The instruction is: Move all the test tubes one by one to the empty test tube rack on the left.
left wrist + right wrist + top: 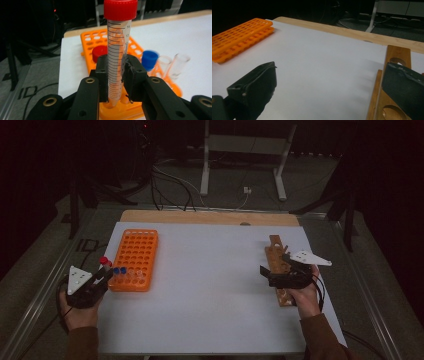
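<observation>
Your left tool (116, 82) is clamping a red-capped tube (118, 50), its tip sitting at a near-left well of the orange rack (134, 259). Your right tool (329, 87) is gaping, released, over the wooden rack (278, 269). Tilting could be jamming the tube against a well rim.

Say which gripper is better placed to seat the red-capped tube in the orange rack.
Left. The left gripper already clamps the red-capped tube over the orange rack; the right gripper sits open by the wooden rack.
</observation>
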The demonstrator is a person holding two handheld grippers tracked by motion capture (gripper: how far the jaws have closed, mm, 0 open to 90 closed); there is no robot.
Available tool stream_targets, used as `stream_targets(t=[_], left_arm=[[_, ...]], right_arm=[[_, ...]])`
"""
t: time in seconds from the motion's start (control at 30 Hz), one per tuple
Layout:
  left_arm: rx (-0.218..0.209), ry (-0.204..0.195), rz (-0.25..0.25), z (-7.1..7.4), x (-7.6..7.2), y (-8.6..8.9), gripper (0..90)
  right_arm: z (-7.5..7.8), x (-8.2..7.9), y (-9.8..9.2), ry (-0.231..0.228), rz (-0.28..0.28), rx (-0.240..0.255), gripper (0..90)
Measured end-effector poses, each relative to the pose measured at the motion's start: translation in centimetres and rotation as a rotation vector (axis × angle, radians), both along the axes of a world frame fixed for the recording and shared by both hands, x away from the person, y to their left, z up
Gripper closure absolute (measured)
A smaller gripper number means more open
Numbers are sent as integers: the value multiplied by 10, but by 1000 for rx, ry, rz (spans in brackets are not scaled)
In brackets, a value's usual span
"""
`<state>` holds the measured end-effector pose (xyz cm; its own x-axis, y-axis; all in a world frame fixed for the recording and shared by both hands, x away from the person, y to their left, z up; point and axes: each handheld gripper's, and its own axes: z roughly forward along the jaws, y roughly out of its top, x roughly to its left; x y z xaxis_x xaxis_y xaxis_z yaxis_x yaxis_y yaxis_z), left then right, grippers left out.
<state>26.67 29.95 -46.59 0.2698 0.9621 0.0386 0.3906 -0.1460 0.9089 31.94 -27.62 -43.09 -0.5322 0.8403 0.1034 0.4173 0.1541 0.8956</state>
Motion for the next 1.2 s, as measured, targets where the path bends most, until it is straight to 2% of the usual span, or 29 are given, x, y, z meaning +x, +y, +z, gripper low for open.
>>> stream_targets(t=[0.33,0.57,0.63,0.73,0.83,0.97,1.2], left_arm=[[55,130,-11,-24,3,4,752],[51,158,-11,-26,6,4,739],[25,161,0,-27,4,5,658],[-43,139,3,-20,-2,8,565],[-79,96,9,-10,-10,7,446],[-110,36,-6,3,-18,-2,300],[-155,-31,-61,12,-20,-29,160]], right_arm=[[-5,-8,-10,3,-8,1,1],[-13,-14,-18,9,-24,3,1],[-15,-16,-20,8,-28,6,1],[-18,-19,-22,-1,-29,13,1],[-21,-23,-23,-10,-35,8,1],[-24,-26,-22,-19,-32,11,1],[-26,-30,-21,-61,-31,20,1]])
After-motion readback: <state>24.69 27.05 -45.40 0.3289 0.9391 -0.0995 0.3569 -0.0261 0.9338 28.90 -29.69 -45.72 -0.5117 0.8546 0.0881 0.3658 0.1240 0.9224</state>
